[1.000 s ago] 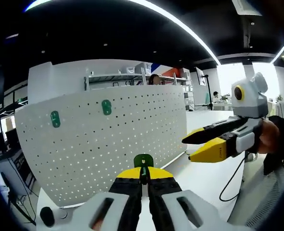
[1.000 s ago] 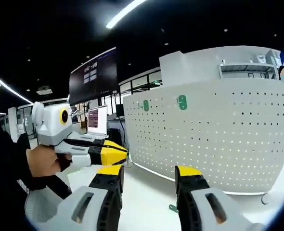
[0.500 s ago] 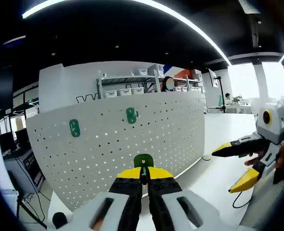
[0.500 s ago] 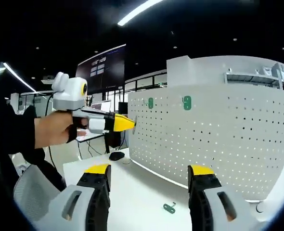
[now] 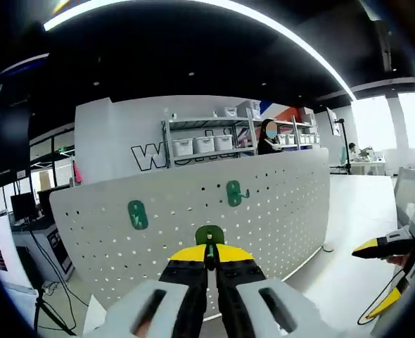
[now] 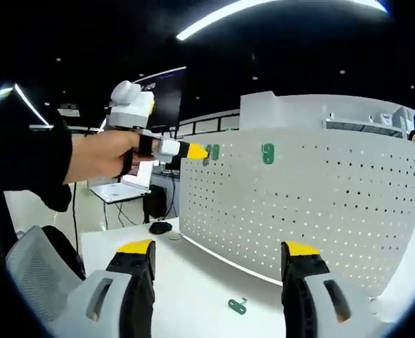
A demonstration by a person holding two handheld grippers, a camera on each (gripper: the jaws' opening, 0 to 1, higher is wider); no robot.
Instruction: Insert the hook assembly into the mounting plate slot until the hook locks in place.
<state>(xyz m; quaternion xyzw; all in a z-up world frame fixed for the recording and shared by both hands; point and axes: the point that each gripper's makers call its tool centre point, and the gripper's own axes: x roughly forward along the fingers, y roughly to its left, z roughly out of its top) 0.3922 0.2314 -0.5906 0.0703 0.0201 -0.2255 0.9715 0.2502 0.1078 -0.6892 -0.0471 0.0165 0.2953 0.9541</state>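
My left gripper [image 5: 209, 252] is shut on a small green hook [image 5: 209, 234] whose top pokes out above the yellow tips. Ahead stands the white pegboard mounting plate [image 5: 278, 211] with two green hooks [image 5: 137, 215] [image 5: 233, 193] hanging on it. In the right gripper view a hand holds the left gripper [image 6: 197, 151] up at the pegboard's [image 6: 320, 204] top left edge, right beside a mounted green hook [image 6: 214, 151]; another [image 6: 267, 153] hangs further right. My right gripper [image 6: 218, 248] is open and empty, seen also [image 5: 381, 276] low at the right.
A loose green hook [image 6: 237, 305] lies on the white table [image 6: 193, 282] in front of the pegboard. A mouse [image 6: 160, 227] and a laptop [image 6: 123, 190] sit at the table's far left end. A grey chair [image 6: 39, 264] stands near left. Shelving [image 5: 207, 144] rises behind the board.
The left gripper has risen and moved in to the pegboard's top left edge, still holding its hook. The right gripper has drawn back and its jaws stand wider.
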